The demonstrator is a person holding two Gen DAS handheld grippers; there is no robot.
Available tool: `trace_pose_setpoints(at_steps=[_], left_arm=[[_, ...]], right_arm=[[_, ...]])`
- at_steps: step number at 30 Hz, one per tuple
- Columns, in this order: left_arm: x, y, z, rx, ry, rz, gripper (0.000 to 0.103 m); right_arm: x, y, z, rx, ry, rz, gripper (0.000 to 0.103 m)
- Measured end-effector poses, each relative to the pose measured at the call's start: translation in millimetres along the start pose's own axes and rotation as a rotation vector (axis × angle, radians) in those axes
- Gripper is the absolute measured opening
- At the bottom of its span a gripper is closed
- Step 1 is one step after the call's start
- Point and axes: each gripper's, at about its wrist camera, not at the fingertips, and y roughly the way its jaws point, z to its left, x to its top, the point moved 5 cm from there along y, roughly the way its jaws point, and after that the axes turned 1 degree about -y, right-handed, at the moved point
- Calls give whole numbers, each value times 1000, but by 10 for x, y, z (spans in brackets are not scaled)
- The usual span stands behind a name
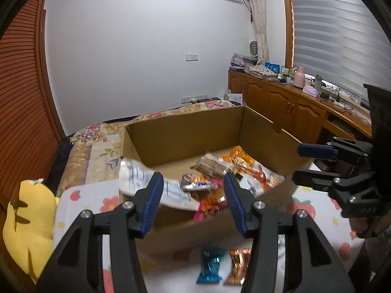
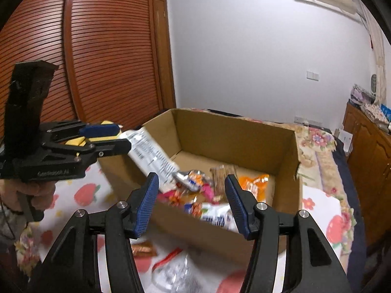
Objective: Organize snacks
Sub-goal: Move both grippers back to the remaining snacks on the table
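Observation:
An open cardboard box [image 1: 185, 131] stands on the bed with several snack packets in it: an orange bag [image 1: 246, 166], a brown stick pack [image 1: 212, 164] and a small silver-orange pack [image 1: 196, 183]. A white packet [image 1: 144, 183] leans over the box's near left rim. A blue wrapper [image 1: 210, 266] and a copper wrapper [image 1: 238, 266] lie on the sheet before the box. My left gripper [image 1: 193, 180] hovers open and empty at the near rim. My right gripper [image 2: 191, 179] is also open and empty over the near wall of the box [image 2: 232, 134]. Each shows in the other's view: right gripper [image 1: 298, 162], left gripper [image 2: 123, 136].
A yellow plush toy [image 1: 29, 217] lies left of the box. A clear bag with red print [image 2: 171, 268] and the copper wrapper [image 2: 144, 249] lie on the strawberry-print sheet. A wooden cabinet [image 1: 293, 107] runs along the right; a slatted wardrobe [image 2: 97, 48] stands at the left.

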Motion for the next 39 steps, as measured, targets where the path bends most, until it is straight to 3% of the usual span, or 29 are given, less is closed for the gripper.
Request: trace_pose_setpoints(at_steps=[8,20,32,39], left_arm=[[-425,-174,-116,26,37,29,53],[-1216,-27,-344,-9,11,152,53],[-1444,92,-435,-7,34,207,56],[-1463,134,-497,-3,47,214,58]], right_arm=[[-538,-282,257,-10,17,87,57],[-1338,-160,398,-16,76,250,57],[-1559,-49,508,10,82,319,57],[-1628,-10,579,-22,37,349,43]])
